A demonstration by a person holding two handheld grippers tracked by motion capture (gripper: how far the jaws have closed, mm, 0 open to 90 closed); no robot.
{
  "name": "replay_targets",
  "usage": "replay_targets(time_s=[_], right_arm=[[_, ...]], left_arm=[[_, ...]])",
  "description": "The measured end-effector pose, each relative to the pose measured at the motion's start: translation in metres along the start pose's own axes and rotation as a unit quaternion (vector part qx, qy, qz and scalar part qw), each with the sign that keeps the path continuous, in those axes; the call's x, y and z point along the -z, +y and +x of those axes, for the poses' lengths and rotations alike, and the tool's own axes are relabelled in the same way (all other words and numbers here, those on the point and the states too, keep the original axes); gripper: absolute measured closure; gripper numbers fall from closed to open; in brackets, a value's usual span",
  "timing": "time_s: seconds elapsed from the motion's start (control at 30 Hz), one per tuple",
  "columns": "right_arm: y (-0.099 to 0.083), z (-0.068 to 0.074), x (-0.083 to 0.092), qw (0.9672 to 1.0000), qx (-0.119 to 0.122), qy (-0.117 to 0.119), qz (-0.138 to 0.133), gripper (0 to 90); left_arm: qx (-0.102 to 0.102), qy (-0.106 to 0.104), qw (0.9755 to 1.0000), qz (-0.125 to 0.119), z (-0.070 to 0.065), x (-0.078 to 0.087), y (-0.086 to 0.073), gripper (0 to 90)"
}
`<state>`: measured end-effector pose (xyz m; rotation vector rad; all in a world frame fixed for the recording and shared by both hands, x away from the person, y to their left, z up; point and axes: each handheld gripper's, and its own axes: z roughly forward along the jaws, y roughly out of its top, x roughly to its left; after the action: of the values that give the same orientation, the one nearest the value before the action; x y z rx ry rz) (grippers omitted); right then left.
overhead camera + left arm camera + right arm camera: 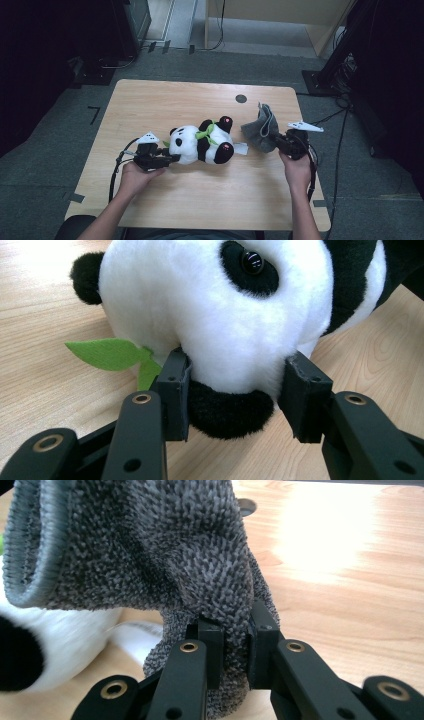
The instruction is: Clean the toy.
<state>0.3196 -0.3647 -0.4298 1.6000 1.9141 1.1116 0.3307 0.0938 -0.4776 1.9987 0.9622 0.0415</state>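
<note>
Item: soft black-and-white plush panda toy with green felt leaf collar (200, 144), laid on its side mid-way across the pale wooden table (165, 97). Head clamped at the muzzle by left gripper (172, 158); jaws pressed into the fur on both sides. Grey knitted microfibre cloth (261, 130), bunched, pinched tight in right gripper (278, 140), lifted just beside the panda's feet. Risks noted: shallow hold on yielding plush, likely to slip under any tug; dangling cloth apt to snag or nudge the toy.
</note>
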Motion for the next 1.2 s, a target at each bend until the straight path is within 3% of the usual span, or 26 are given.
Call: replay_targets(time_s=[0.33, 0.67, 0.8, 1.03, 1.2], right_arm=[[0.017, -0.028, -0.029, 0.9992, -0.024, -0.032, -0.002, 81.8], [0.002, -0.054, -0.082, 0.9965, -0.038, -0.053, 0.053, 81.4], [-0.001, -0.057, -0.09, 0.997, -0.036, -0.048, 0.05, 78.9], [-0.003, -0.064, -0.088, 0.9973, -0.048, -0.033, 0.044, 58.0], [0.001, -0.064, -0.077, 0.9985, -0.032, -0.037, 0.024, 40.1]], left_arm=[[0.002, -0.002, 1.0, -0.004, 0.001, 0.0, 0.0, 52.9], [-0.003, -0.001, 0.9999, -0.013, 0.002, 0.0, -0.003, 52.1], [-0.004, 0.0, 0.9999, -0.015, 0.001, -0.001, -0.003, 51.5], [-0.005, 0.001, 0.9999, -0.017, 0.001, -0.001, -0.004, 51.1], [-0.005, 0.0, 0.9998, -0.017, 0.002, -0.001, -0.003, 50.0]])
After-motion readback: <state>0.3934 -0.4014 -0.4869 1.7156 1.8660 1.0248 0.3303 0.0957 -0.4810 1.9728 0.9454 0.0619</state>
